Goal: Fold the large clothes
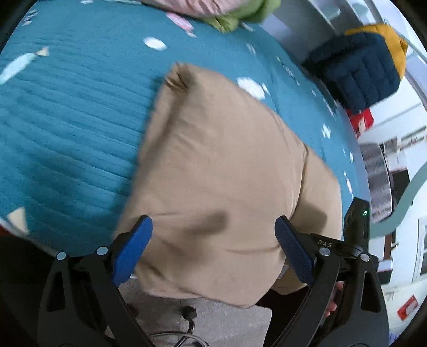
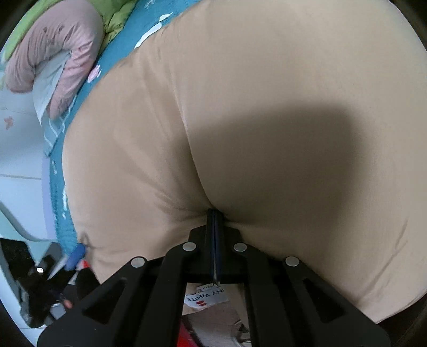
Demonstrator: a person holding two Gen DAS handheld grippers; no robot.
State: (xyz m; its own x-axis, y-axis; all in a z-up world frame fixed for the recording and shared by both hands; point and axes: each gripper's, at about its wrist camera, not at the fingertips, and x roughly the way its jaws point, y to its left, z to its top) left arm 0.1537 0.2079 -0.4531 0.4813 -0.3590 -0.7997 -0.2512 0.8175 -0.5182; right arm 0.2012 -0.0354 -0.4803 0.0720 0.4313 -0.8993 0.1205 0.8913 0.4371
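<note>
A large beige garment (image 1: 218, 160) lies folded on the teal bedspread (image 1: 74, 112), and its near part hangs over the bed's edge. My left gripper (image 1: 213, 237) hovers just above that near part. It is open, and the blue pads (image 1: 133, 248) stand wide apart without pressing the cloth. In the right wrist view the beige garment (image 2: 240, 93) fills most of the picture. My right gripper (image 2: 214, 213) is shut on a pinch of it, and the fabric puckers around the closed tips. A white label (image 2: 205, 296) shows under the fingers.
Pink bedding (image 2: 53, 53) and a green quilt (image 1: 240, 13) lie at the head of the bed. A navy and yellow puffer jacket (image 1: 360, 61) sits off the bed's right side. Grey floor with cables (image 1: 186, 320) lies below the bed edge. Dark clutter (image 2: 40, 288) is on the floor at the left.
</note>
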